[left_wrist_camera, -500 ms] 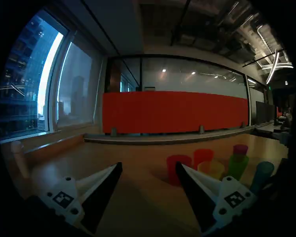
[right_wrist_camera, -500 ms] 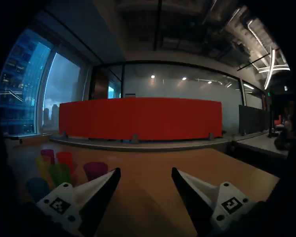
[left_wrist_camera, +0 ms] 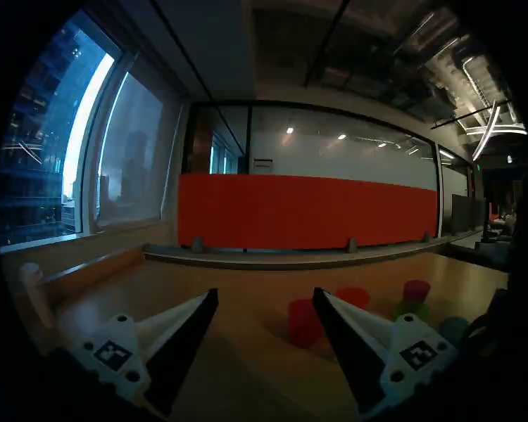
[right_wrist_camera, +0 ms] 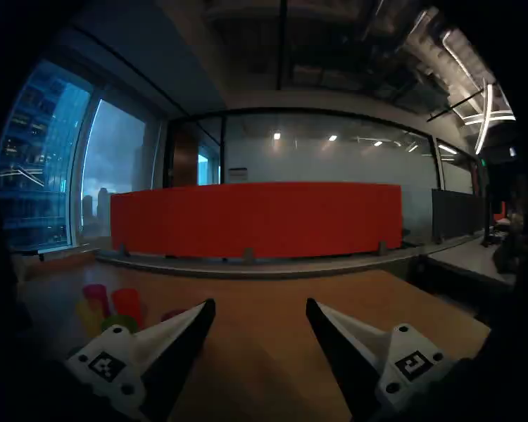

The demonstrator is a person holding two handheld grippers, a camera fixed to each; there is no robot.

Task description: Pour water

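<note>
Several coloured plastic cups stand in a cluster on the wooden table [left_wrist_camera: 257, 295]. In the left gripper view a red cup [left_wrist_camera: 304, 322] is just left of my right finger, an orange cup [left_wrist_camera: 353, 295] behind it, a purple cup [left_wrist_camera: 416, 290] stacked on a green one [left_wrist_camera: 410, 308], and a blue cup [left_wrist_camera: 453, 328] partly hidden. My left gripper [left_wrist_camera: 264, 299] is open and empty. In the right gripper view the cups sit at lower left: pink [right_wrist_camera: 95, 294], red [right_wrist_camera: 129, 302], yellow [right_wrist_camera: 89, 315], green [right_wrist_camera: 120, 323]. My right gripper [right_wrist_camera: 259, 304] is open and empty.
A red divider panel [left_wrist_camera: 306, 212] runs along the table's far edge, with a glass wall behind it. Large windows [left_wrist_camera: 60, 162] are at the left. A wooden ledge [left_wrist_camera: 88, 264] borders the table's left side. Another desk [right_wrist_camera: 468, 257] lies at the right.
Both grippers have tilted or dropped lower, so the cups sit lower in both views and are more hidden behind the fingers. Both stay open.
</note>
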